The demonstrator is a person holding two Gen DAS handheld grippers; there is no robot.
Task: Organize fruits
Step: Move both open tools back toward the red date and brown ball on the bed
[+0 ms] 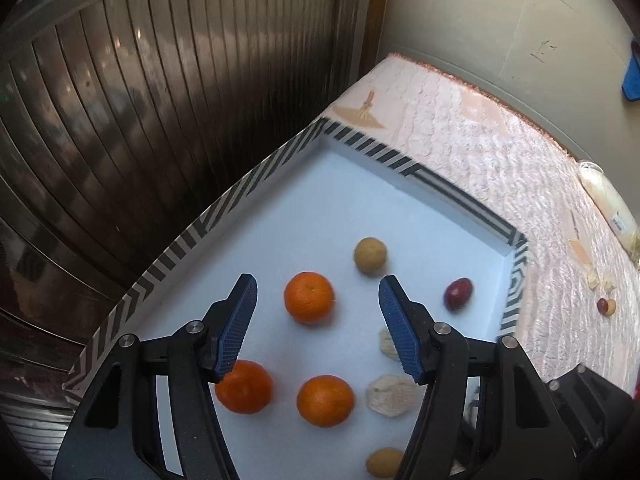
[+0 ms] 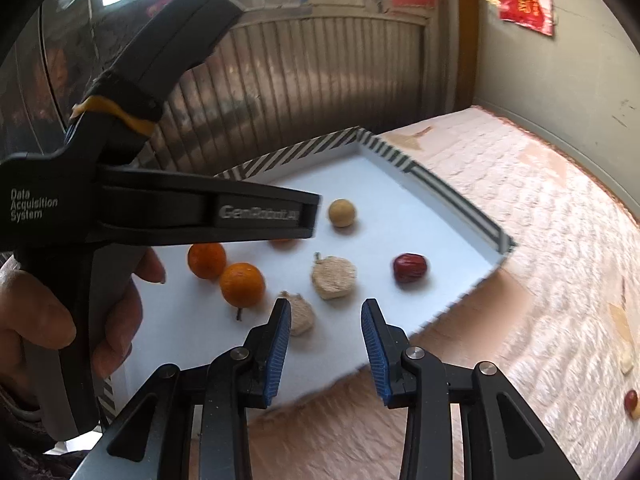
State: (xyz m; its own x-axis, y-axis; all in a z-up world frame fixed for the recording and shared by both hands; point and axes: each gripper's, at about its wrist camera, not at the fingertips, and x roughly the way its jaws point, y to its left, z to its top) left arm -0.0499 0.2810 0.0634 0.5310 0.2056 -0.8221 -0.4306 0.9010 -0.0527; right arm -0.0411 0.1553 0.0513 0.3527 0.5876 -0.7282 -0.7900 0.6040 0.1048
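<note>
Left tongs (image 1: 318, 292): angled downward, jaws apart, nothing between the pads. Right tongs (image 2: 326, 316): angled downward, jaws parted, empty. Hand (image 2: 60, 320): wrapped round left handle.

Three oranges (image 1: 309, 298) sit in the white tray (image 1: 360, 184); a tan round fruit (image 1: 370, 255) lies at one o'clock of them, a dark red date (image 1: 458, 293) at three.

Left gripper (image 2: 160, 216) body, right wrist view: white print "Data Acquisition System" on its rear; "GenRobot.AI" along its side, blurred.
</note>
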